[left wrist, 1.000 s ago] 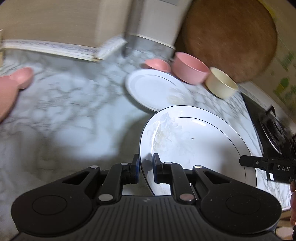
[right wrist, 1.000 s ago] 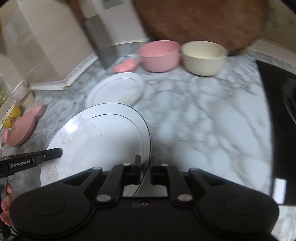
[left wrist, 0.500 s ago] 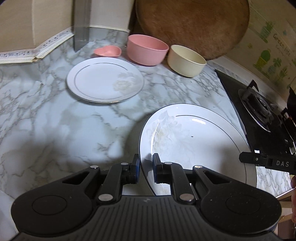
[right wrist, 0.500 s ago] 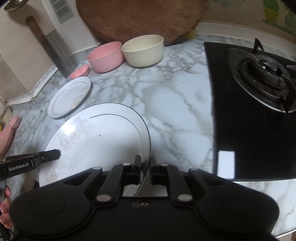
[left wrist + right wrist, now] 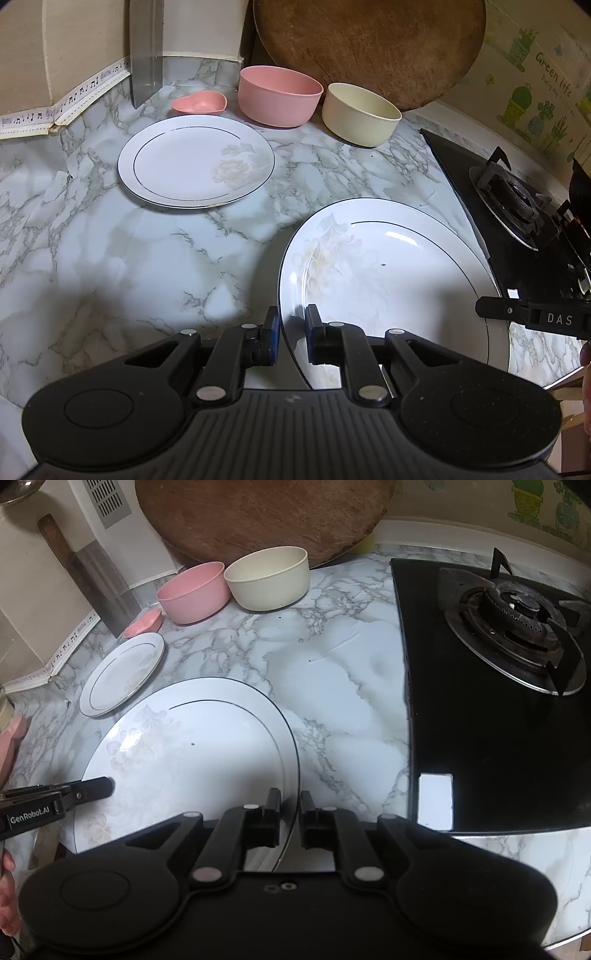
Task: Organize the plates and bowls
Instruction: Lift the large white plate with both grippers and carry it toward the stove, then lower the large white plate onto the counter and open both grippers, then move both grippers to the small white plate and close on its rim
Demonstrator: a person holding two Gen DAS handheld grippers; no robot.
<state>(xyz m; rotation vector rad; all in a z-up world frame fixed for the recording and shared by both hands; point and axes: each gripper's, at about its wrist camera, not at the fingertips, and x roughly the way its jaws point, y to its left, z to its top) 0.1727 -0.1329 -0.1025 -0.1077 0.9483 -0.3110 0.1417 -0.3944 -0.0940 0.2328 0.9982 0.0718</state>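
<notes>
A large white plate [image 5: 384, 273] with a dark rim line and faint flowers is held between both grippers above the marble counter. My left gripper [image 5: 291, 336] is shut on its left rim. My right gripper [image 5: 290, 816] is shut on its right rim; the plate [image 5: 192, 753] fills the left of that view. A smaller white plate [image 5: 195, 160] lies flat on the counter further back. Behind it stand a pink bowl [image 5: 279, 96], a cream bowl [image 5: 360, 114] and a small pink heart-shaped dish [image 5: 199, 102].
A black gas hob [image 5: 509, 679] with a burner takes the counter's right side. A round wooden board [image 5: 369, 48] leans on the back wall behind the bowls. A cleaver [image 5: 92, 579] leans at the back left. A pink object [image 5: 11, 746] sits at the far left.
Both views have swung right from the left end of the counter and steadied, bringing the small plate and bowls closer and the hob into view. The large plate stays gripped at both rims.
</notes>
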